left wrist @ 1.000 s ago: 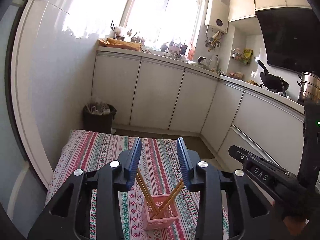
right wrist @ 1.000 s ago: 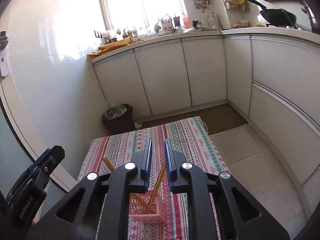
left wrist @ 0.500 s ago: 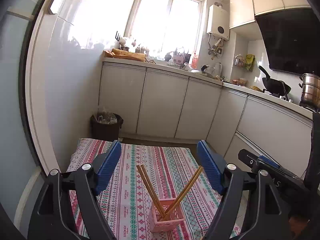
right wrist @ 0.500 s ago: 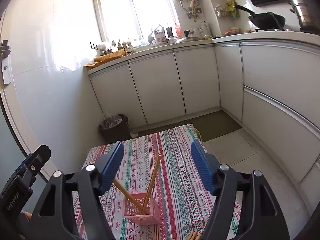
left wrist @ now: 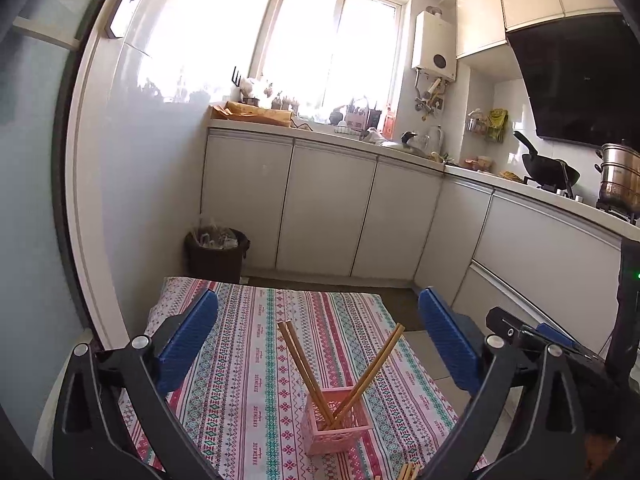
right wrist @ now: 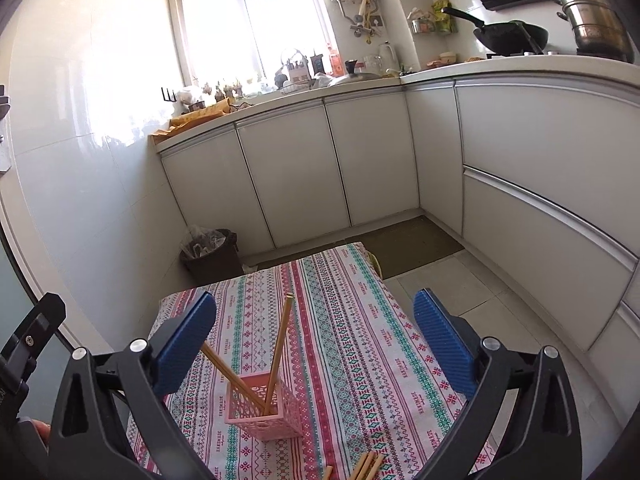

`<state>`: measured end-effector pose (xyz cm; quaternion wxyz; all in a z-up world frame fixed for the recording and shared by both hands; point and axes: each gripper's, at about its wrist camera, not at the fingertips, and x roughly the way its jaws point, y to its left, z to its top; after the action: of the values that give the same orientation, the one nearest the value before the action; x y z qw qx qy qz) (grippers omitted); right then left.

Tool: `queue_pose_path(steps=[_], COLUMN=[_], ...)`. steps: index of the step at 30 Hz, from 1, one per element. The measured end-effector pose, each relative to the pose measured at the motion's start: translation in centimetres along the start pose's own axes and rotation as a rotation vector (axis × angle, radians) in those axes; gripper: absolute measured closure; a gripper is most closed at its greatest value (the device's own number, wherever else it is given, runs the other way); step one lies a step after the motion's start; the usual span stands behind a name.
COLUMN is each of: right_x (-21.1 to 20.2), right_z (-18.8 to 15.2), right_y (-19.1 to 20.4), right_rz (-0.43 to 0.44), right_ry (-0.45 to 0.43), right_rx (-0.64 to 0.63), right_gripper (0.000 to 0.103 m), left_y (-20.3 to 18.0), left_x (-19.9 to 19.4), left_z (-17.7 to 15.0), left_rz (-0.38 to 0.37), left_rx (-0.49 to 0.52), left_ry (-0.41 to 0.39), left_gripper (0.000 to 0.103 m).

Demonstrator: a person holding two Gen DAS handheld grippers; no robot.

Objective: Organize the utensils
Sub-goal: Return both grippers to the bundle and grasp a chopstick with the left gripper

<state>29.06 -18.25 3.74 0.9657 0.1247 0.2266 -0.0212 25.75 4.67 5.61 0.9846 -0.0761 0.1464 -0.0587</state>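
A pink mesh holder [left wrist: 335, 420] [right wrist: 262, 410] stands on the patterned tablecloth [left wrist: 248, 360] [right wrist: 360, 340]. Wooden chopsticks [left wrist: 302, 364] [right wrist: 280, 340] lean in it, crossed in a V. More loose chopsticks [right wrist: 366, 466] [left wrist: 408, 472] lie on the cloth at the near edge. My left gripper [left wrist: 320, 340] is wide open and empty, above and behind the holder. My right gripper [right wrist: 316, 336] is wide open and empty, also above the holder. The right gripper's body [left wrist: 540, 340] shows in the left wrist view.
The small table sits in a narrow kitchen. White cabinets [left wrist: 328, 208] run along the back and right. A black waste bin [left wrist: 216, 252] [right wrist: 210, 256] stands beyond the table's far left corner. A white wall [right wrist: 80, 160] is at the left.
Both grippers opened from nearly shut to wide open, let go of the chopsticks in the holder, and rose and drew back from it.
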Motion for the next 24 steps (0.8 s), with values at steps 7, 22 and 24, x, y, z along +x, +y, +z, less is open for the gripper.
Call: queue_pose_path(steps=[7, 22, 24], right_x=[-1.1, -3.3, -2.6], right_z=[-0.4, -10.6, -11.5], right_y=[-0.7, -12.0, -13.6], right_rz=[-0.004, -0.153, -0.155], right_ry=[0.005, 0.273, 0.338], right_rx=[0.0, 0.051, 0.094], right_gripper=[0.007, 0.007, 0.007], left_y=[-0.6, -8.3, -8.6], left_x=[-0.7, 4.7, 6.4], left_z=[-0.2, -14.3, -16.6], left_rz=[-0.018, -0.188, -0.167], left_rx=[0.027, 0.508, 0.51], left_ry=[0.027, 0.645, 0.711], left_gripper=[0.007, 0.007, 0.008])
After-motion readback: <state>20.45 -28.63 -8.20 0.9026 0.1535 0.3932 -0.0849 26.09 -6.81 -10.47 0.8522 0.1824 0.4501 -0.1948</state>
